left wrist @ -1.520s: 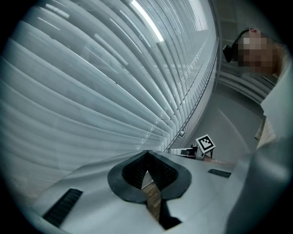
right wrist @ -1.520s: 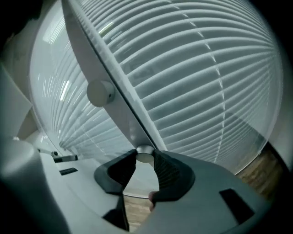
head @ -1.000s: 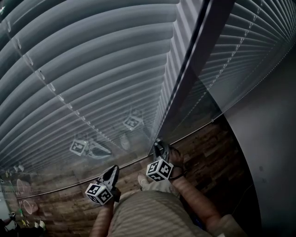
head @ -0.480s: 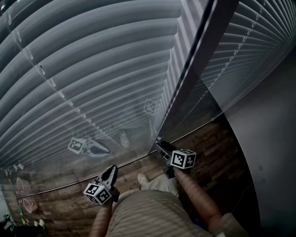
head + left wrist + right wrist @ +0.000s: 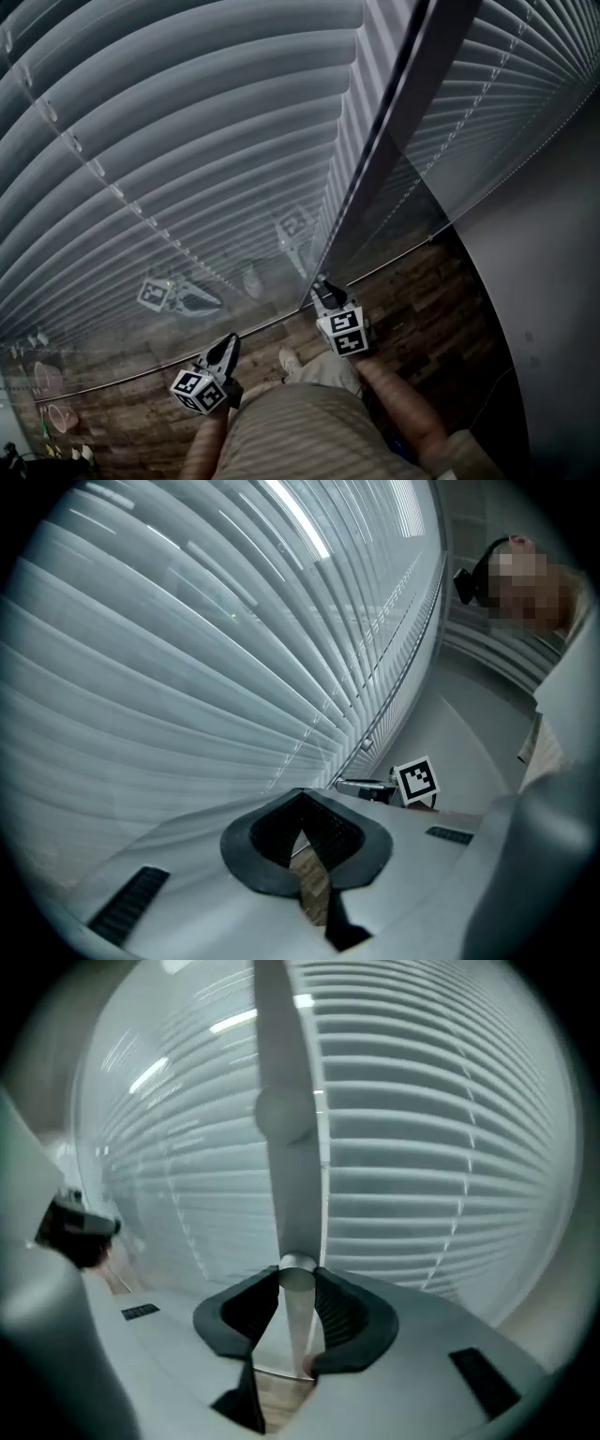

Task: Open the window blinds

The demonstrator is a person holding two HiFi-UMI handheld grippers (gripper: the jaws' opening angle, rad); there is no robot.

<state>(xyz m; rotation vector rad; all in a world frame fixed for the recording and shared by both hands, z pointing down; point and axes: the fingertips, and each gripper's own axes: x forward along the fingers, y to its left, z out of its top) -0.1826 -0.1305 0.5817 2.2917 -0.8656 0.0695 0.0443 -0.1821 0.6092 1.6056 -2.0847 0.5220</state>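
Two fingers (image 5: 345, 1314) reclosed on wand (image 5: 287, 1138); right gripper (image 5: 322, 286) rolled back.

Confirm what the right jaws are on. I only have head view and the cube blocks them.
Observer: Right gripper has the blinds' wand between its jaws. They have just been closing, and both pads touch it.
Operator: Wand hanging straight?
Observer: Yes, in the right gripper view it runs upright from the jaws, in front of the blinds, and out the top of the picture.
Operator: Left?
Observer: Left gripper is empty. Its jaws meet at the tips and only floor shows behind them.
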